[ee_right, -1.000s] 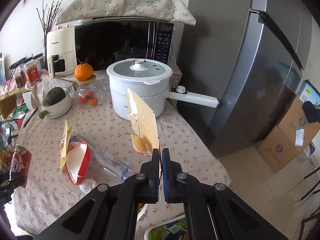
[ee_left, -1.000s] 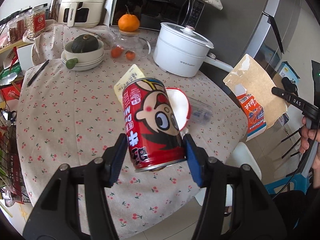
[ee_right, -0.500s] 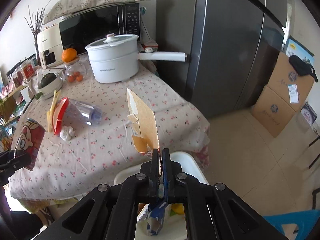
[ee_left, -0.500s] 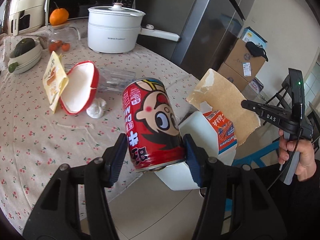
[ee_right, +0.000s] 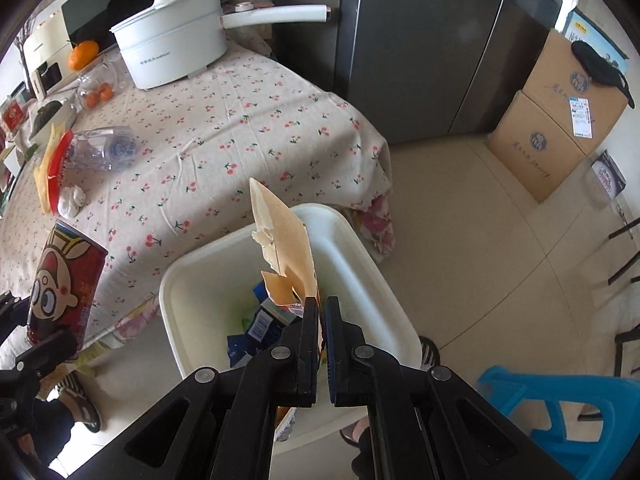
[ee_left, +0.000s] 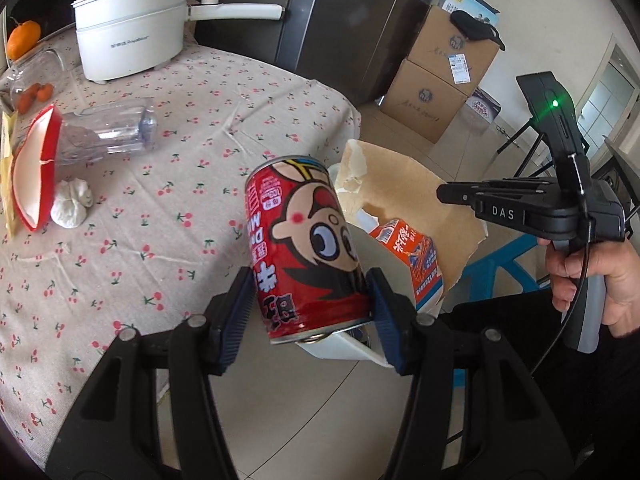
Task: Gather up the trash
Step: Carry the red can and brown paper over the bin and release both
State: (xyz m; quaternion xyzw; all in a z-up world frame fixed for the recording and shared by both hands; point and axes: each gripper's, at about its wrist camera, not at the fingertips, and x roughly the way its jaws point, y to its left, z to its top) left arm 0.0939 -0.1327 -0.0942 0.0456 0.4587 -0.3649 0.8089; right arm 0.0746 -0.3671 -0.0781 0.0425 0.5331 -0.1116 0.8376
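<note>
Red can (ee_left: pixel 306 248) between left claw (ee_left: pixel 310 308) pads

My right tool (ee_right: pixel 321 322) pinches torn cardboard (ee_right: pixel 286 252) over white bin (ee_right: pixel 360 264); red can (ee_right: pixel 66 280) at left, beside counter (ee_right: pixel 248 120).

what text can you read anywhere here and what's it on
"DAS": on the right tool, white letters on its black body.
"100": in a small badge on the red can; its large characters are not Latin script.
White pot: small grey brand line, too blurred.
Orange carton, cardboard boxes: print too small.
</note>
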